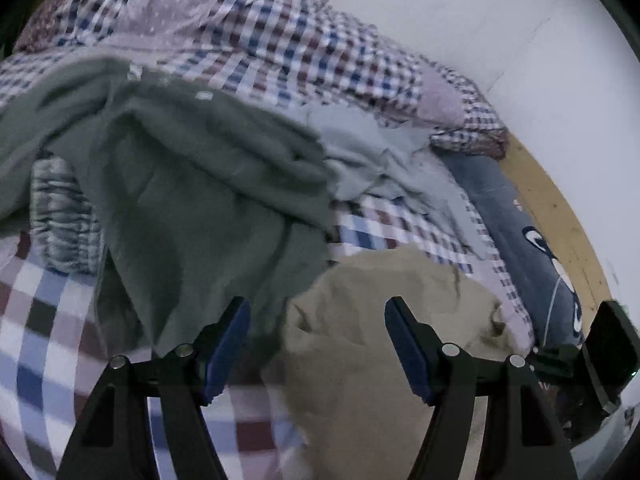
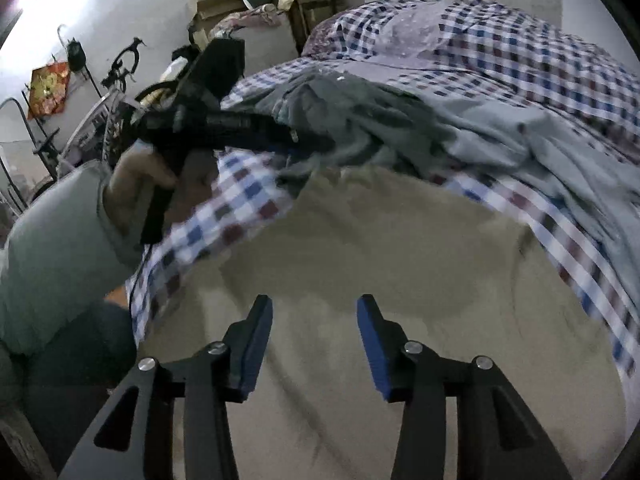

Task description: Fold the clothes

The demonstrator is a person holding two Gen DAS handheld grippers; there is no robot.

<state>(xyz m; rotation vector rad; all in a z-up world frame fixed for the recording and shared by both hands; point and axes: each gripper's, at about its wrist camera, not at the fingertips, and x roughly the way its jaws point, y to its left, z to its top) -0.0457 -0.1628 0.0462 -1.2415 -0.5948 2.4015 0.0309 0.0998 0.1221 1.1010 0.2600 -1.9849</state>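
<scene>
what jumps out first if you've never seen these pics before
The checked bedsheet fills both views, with a heap of clothes on it: a dark green garment at left and a pale grey one behind. Nearest, a tan garment lies spread under the open right gripper. The left gripper, also open, hovers between the green and tan pieces.

No legible text or labels.

Left wrist view: close above the bed [image 1: 280, 40], facing its far wall. Right wrist view: likewise close, facing across it. Both share the tan garment [image 1: 360, 360] beneath.
</scene>
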